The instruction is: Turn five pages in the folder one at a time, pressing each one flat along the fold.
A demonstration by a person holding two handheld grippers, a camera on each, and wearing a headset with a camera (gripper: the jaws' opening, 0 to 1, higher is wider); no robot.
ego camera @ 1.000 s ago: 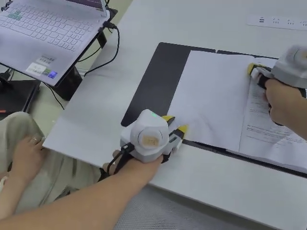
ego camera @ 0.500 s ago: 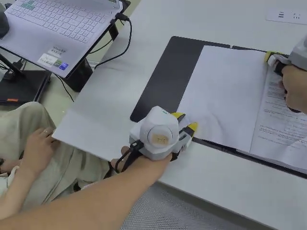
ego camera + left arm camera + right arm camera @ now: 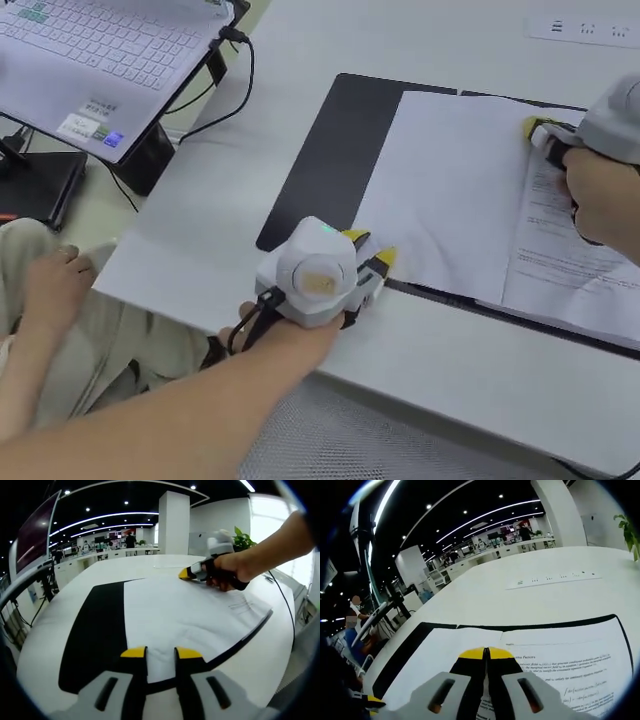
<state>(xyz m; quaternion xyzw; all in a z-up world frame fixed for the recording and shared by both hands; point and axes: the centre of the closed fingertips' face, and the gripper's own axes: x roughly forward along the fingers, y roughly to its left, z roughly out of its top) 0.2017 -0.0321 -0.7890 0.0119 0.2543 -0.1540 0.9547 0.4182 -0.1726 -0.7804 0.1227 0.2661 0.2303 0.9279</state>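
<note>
Head view: the folder [image 3: 325, 170] lies open across the middle of the white desk [image 3: 450, 360], with a laptop [image 3: 100, 60] in the upper left. The left forearm runs up from the lower left, its hand wrapped around the left gripper [image 3: 370, 250] at the blank page [image 3: 450, 190]'s lower edge. At the right edge, a fist holds the right gripper [image 3: 535, 130] at the top of the fold.

Left gripper view: the tongs sit slightly spread at bottom centre, straddling that page's edge.

Right gripper view: the tongs are pressed together at bottom centre, on the fold beside the printed page [image 3: 570, 660]. There's a power strip [image 3: 555, 580] higher in the frame.
</note>
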